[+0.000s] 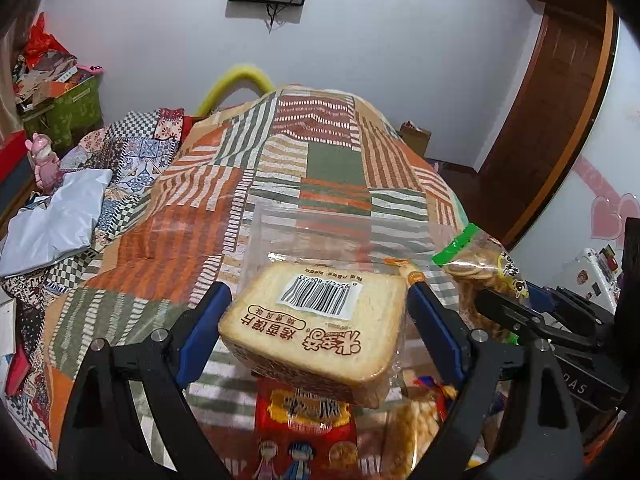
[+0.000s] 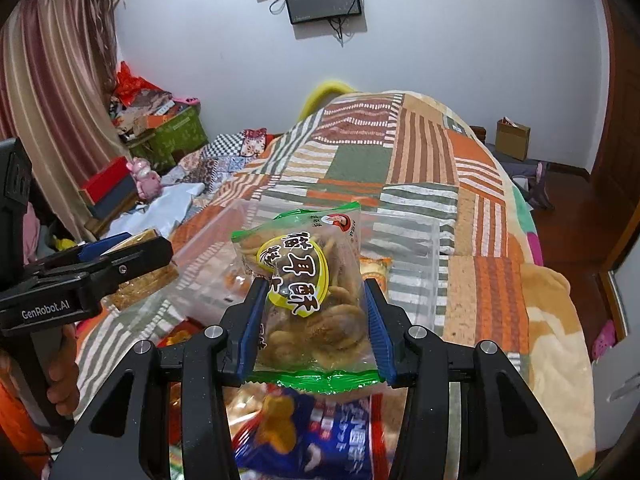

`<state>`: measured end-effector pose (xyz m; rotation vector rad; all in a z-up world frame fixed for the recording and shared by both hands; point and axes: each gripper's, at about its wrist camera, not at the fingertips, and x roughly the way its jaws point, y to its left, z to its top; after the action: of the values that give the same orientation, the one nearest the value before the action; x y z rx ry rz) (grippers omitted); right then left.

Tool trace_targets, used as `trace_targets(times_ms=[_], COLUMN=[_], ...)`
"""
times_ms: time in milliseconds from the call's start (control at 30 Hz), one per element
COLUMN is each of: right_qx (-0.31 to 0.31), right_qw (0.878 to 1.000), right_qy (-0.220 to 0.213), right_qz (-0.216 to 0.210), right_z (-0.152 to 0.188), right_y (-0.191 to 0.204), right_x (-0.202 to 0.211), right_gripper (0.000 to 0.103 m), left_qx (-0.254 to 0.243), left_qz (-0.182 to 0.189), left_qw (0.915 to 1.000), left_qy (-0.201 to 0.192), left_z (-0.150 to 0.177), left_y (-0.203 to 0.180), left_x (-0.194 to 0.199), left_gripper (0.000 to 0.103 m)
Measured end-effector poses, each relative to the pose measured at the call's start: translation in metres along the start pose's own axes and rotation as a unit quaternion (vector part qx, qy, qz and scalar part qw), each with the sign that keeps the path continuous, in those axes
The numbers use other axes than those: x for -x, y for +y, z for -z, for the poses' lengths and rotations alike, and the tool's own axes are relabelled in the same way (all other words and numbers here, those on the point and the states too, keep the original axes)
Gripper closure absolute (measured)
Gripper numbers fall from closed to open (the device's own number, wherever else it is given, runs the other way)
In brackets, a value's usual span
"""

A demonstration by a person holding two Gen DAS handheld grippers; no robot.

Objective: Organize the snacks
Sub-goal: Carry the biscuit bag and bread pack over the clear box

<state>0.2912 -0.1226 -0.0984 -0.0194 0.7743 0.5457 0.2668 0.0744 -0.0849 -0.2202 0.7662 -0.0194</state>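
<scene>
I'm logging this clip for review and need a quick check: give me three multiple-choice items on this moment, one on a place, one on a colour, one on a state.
1. Where does the clear plastic box stand?
A. on the patchwork quilt
B. on the wooden floor
C. on the green storage box

2. What colour are the sealed ends of the biscuit bag in the right claw?
A. red
B. green
C. white

3. What is the left claw doing?
A. open and empty
B. shut on nothing
C. shut on the toast pack

Answers:
1 A, since the patchwork quilt shows under and through the box.
2 B, since green strips run along the bag's top and bottom edges.
3 C, since both blue pads press the pack's sides and it is lifted clear of the snacks below.
</scene>
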Motion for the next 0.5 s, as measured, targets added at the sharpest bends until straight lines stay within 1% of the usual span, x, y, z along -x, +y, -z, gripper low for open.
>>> trace_targets(times_ms=[133, 300, 500], right_qx=[0.0, 0.009, 0.015], right_qw=[1.0, 0.999, 0.998], right_qy=[0.016, 0.033, 0.058], right_qz=[0.001, 0.012, 0.017], right_z=[-0.003, -0.006, -0.005], right_y=[-0.005, -0.006, -0.009], right_x=[-0.017, -0.035, -0.056], right_gripper=[0.059, 0.059, 0.06], left_qx=[0.002, -0.008, -0.025], left_qz=[0.002, 0.0, -0.006], left_qw=[0.9999, 0.9995, 0.9986], left_qy=[0.016, 0.031, 0.046], left_z=[-0.003, -0.004, -0.003], left_y=[0.0, -0.004, -0.012], left_x=[-0.022, -0.048, -0.069], left_gripper=[0.013, 0.013, 0.013])
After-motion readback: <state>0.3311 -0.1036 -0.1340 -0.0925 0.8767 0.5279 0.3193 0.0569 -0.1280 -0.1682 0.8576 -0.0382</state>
